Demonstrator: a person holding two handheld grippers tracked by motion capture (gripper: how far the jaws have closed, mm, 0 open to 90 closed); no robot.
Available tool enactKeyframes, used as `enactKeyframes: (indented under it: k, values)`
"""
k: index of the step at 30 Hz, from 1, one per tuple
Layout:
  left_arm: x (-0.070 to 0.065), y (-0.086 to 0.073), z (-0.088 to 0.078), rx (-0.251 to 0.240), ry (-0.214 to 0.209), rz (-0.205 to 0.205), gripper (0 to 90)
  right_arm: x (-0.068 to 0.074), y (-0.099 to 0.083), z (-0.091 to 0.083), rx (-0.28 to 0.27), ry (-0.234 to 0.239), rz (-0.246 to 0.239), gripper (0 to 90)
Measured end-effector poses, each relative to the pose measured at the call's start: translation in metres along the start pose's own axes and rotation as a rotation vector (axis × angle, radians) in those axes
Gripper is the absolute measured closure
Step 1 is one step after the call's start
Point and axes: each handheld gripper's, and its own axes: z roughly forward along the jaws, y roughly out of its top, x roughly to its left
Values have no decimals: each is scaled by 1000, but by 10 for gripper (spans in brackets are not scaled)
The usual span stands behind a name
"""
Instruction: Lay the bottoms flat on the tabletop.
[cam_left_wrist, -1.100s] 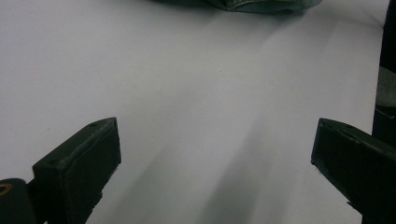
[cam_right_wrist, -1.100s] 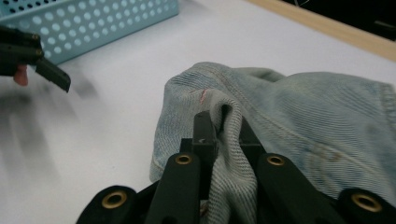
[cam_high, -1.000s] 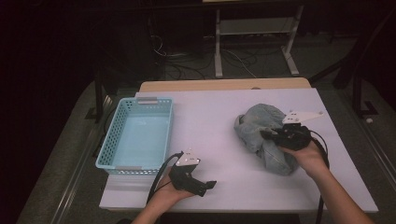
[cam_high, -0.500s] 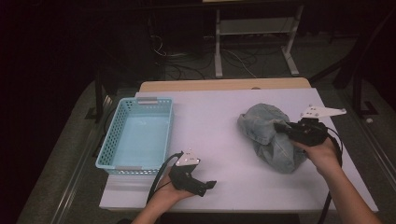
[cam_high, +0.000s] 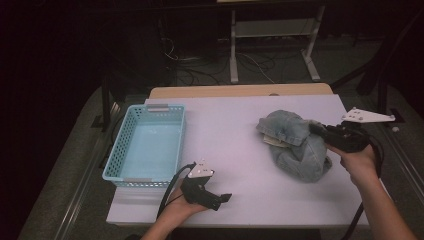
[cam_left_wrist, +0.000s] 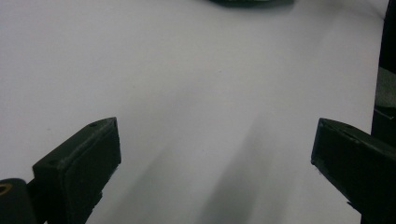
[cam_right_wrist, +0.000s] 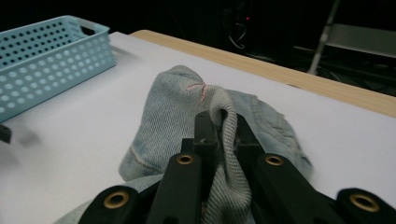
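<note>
My right gripper (cam_right_wrist: 221, 128) was clamped on a raised fold of the crumpled pale-blue denim garment (cam_high: 295, 145), which lay on the right half of the white table (cam_high: 235, 130). Since a second earlier that hand had drawn the fold rightward, stretching the bundle. My left gripper (cam_high: 220, 199) rested at the near edge, jaws wide and empty, unmoved. The light-blue perforated plastic basket (cam_high: 125, 160) sat left.
</note>
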Motion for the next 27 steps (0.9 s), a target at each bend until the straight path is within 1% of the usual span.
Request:
enactKeyframes:
  k: [5, 12, 24, 27]
  values:
    - [0, 0, 0, 1, -1, 0, 14, -16, -5, -6, -1, -51, 32, 829]
    - [0, 0, 0, 3, 0, 0, 14, -39, -19, -7, 35, -109, 77, 829]
    - [0, 0, 0, 3, 1, -1, 14, -67, -37, -7, 82, -175, 153, 829]
    - [0, 0, 0, 3, 1, -1, 14, -73, -42, -6, 110, -198, 163, 829]
